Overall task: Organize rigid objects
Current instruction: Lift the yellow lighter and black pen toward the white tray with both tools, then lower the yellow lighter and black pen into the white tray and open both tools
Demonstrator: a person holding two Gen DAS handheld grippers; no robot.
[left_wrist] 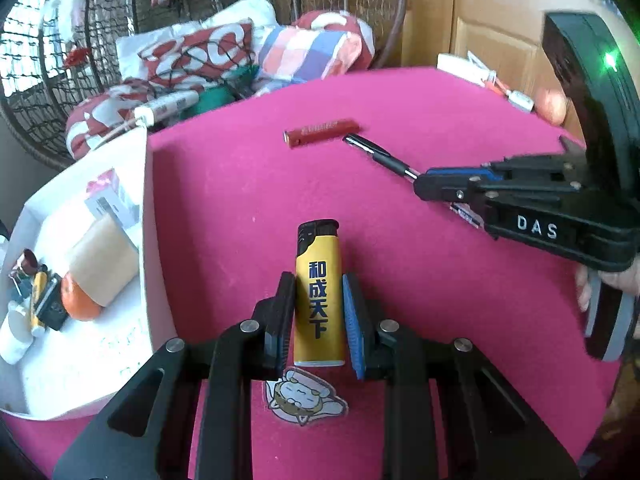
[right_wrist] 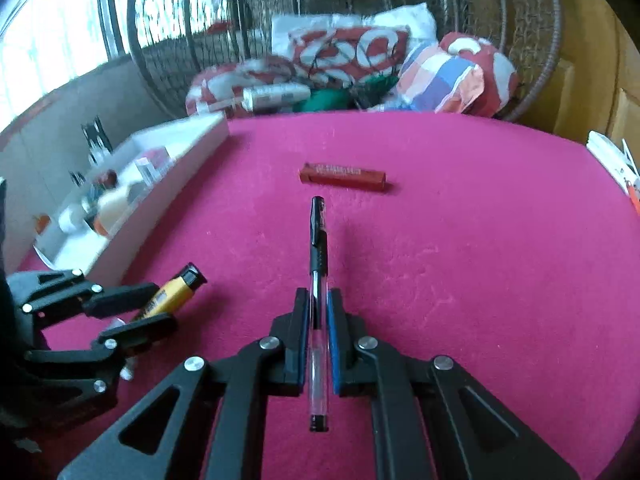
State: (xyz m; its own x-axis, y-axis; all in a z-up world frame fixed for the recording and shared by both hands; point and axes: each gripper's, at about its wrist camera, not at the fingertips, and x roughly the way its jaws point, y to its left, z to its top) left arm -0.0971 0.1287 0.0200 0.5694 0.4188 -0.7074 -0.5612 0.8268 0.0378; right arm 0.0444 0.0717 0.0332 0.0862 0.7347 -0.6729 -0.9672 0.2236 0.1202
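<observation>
My left gripper (left_wrist: 318,300) clamped the yellow lighter (left_wrist: 319,296) at lower centre of the pink tablecloth (left_wrist: 400,280); my right gripper (right_wrist: 319,308) pinched the black pen (right_wrist: 319,280), centre frame.

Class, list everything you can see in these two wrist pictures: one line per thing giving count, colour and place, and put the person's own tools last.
lighter: one, yellow with black top, between the left gripper's fingers.
pen: one, clear barrel with black cap, between the right gripper's fingers.
red stick-shaped box: one, red, lying on the cloth beyond the pen tip.
cat sticker: one, white and tan, on the cloth under the lighter.
white box: one, white, left of the cloth, holding small items.
pink cloth: one, covers the table.
cushions: several, red and white, behind the table.
left gripper: black, shut on the lighter.
right gripper: black, shut on the pen.
</observation>
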